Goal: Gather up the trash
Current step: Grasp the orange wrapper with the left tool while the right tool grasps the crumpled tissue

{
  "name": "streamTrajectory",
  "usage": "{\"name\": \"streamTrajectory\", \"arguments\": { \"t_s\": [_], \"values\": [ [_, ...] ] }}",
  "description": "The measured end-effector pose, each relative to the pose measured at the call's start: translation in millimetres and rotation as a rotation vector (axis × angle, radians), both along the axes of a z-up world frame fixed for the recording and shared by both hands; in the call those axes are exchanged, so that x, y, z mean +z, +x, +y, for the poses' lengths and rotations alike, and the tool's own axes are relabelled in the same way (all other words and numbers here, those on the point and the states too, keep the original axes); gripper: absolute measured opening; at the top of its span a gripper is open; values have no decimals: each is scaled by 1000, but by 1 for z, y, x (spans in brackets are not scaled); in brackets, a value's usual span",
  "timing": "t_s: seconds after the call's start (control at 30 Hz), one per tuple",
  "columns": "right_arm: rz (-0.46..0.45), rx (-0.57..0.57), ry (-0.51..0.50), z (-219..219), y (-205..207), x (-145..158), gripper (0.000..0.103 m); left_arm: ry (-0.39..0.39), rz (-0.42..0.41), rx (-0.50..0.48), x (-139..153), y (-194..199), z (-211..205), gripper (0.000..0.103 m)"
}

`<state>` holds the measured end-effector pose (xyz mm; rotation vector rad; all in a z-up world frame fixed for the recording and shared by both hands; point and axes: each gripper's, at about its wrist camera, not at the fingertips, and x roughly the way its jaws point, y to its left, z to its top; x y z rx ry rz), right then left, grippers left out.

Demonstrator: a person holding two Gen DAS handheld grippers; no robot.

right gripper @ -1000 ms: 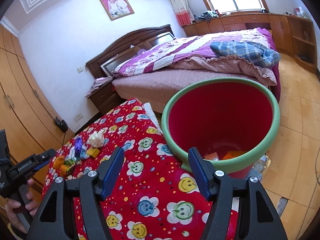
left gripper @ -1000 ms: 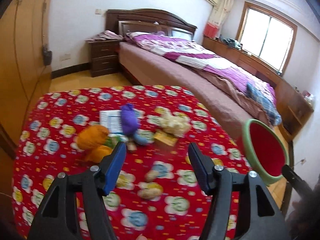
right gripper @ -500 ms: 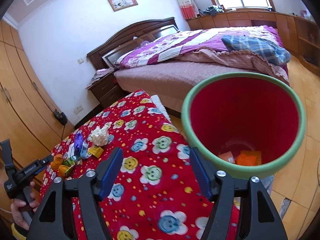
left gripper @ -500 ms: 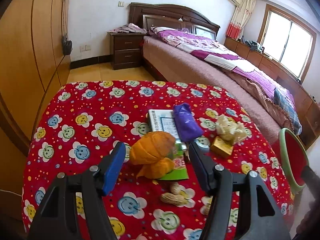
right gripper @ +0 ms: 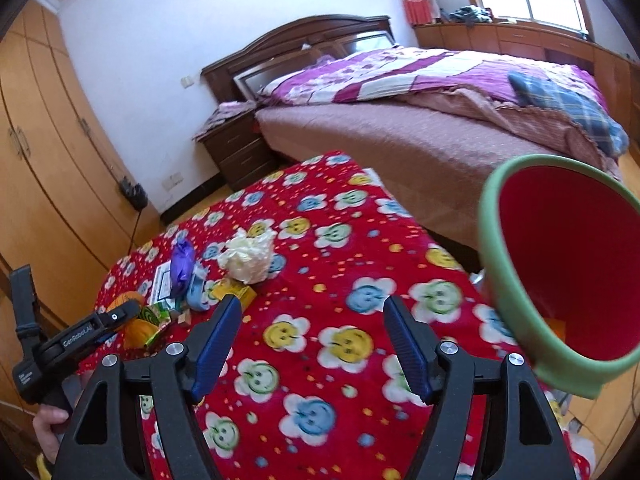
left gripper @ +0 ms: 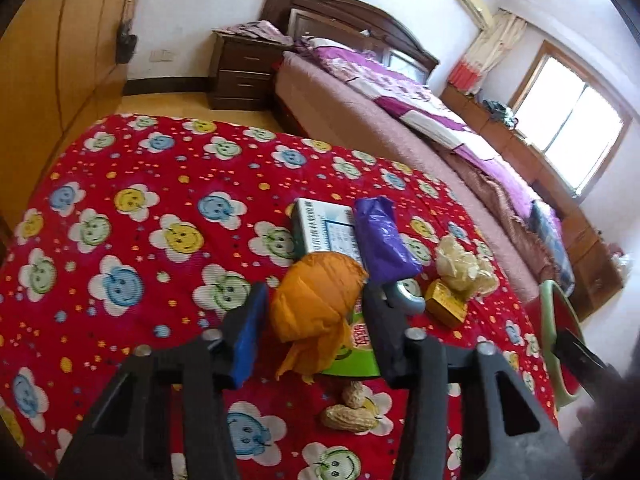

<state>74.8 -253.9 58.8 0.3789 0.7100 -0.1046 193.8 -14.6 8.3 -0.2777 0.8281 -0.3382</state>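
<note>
Trash lies on the red smiley tablecloth point(left gripper: 120, 240). A crumpled orange wrapper point(left gripper: 316, 304) sits between the fingers of my open left gripper point(left gripper: 314, 328), not pinched. Behind it lie a white box point(left gripper: 324, 232), a purple bag point(left gripper: 382, 248), a crumpled white tissue point(left gripper: 460, 266), a small yellow box point(left gripper: 446, 308), a green packet point(left gripper: 356, 356) and two peanuts point(left gripper: 352, 410). My right gripper point(right gripper: 312, 340) is open and empty over the cloth. The red bin with a green rim point(right gripper: 560, 280) stands off the table's right edge. The pile also shows in the right wrist view, tissue point(right gripper: 248, 256) included.
A bed point(right gripper: 400, 120) stands beyond the table, with a nightstand point(left gripper: 244, 72) at its head. Wooden wardrobes point(right gripper: 40, 160) run along the left wall. The left gripper's body point(right gripper: 72, 340) and the hand holding it show at the right wrist view's lower left.
My left gripper has moved forward and down to the pile, so the orange wrapper now sits between its fingers. My right gripper has swung left; the bin has slid to the frame's right.
</note>
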Motion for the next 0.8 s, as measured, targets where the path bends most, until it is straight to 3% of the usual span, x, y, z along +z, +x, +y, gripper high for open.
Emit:
{"name": "streamTrajectory", "arguments": {
  "t_s": [0.2,0.8],
  "values": [
    [15,58,54,18,31,-5,75,-68,-24,-32,0,-7,9,28],
    [77,82,-85,57,113,-30,75,-98,-72,-24,3,-19,24,27]
  ]
}}
